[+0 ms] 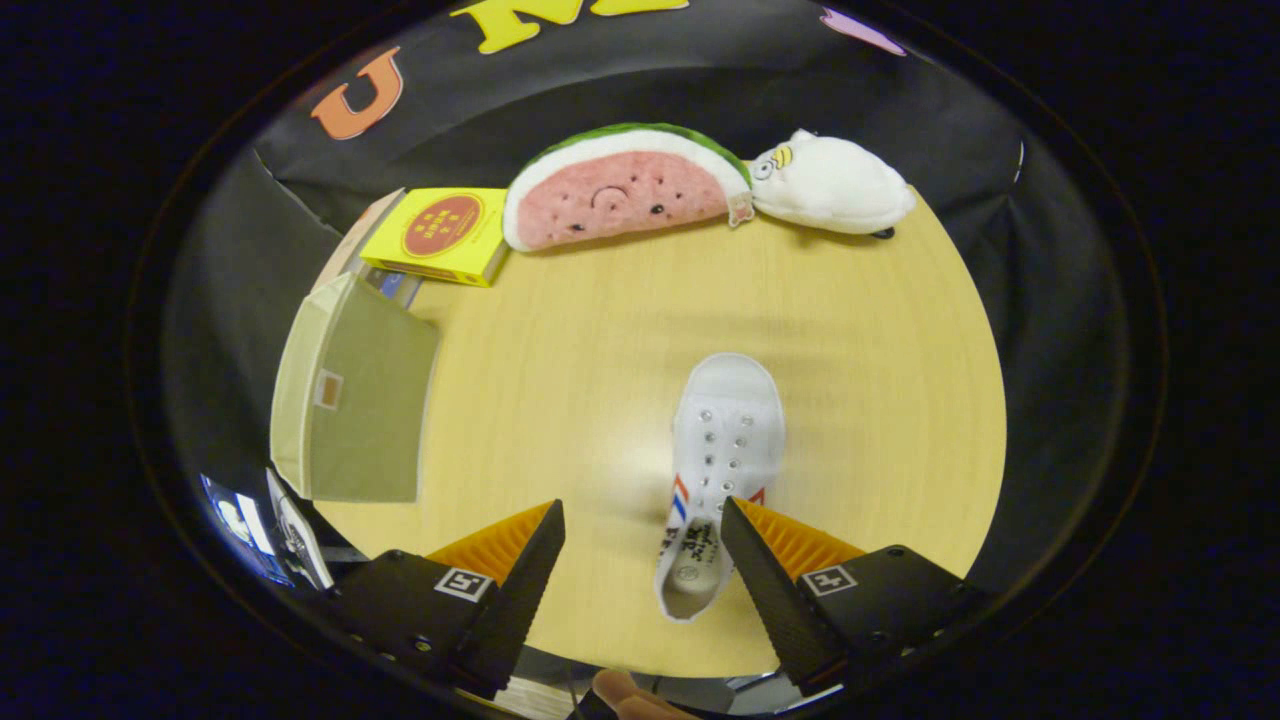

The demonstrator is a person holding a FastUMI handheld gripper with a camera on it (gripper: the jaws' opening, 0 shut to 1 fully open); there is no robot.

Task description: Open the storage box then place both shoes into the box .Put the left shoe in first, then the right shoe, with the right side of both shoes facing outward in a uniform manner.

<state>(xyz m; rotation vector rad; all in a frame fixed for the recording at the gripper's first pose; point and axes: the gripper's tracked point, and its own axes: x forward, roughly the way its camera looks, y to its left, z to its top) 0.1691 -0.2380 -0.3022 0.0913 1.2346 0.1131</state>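
Box (350,405) far ahead-left of the left finger, pale fabric, flap or side panel facing up; open or shut not clear from here. Something small with print wedged below it, just left of the left finger, too blurred to name. Yellow carton (440,235) beyond the box, lying flat, on top of another flat packet. Watermelon plush (620,190) well ahead of the fingers at the far table edge, cut face toward the gripper. White plush (830,185) touching its right end. Gripper (640,560) spread wide over the table (880,400), nothing clamped. White shoe (720,470) between the fingers, nearer the right one, toe pointing away, heel opening near the gripper; right fingertip at or overlapping the shoe's right side, contact not certain. Left finger well clear of it. One shoe in sight, lying on the table, outside the box. Fingertip of the holding hand (625,692) just behind the gripper.
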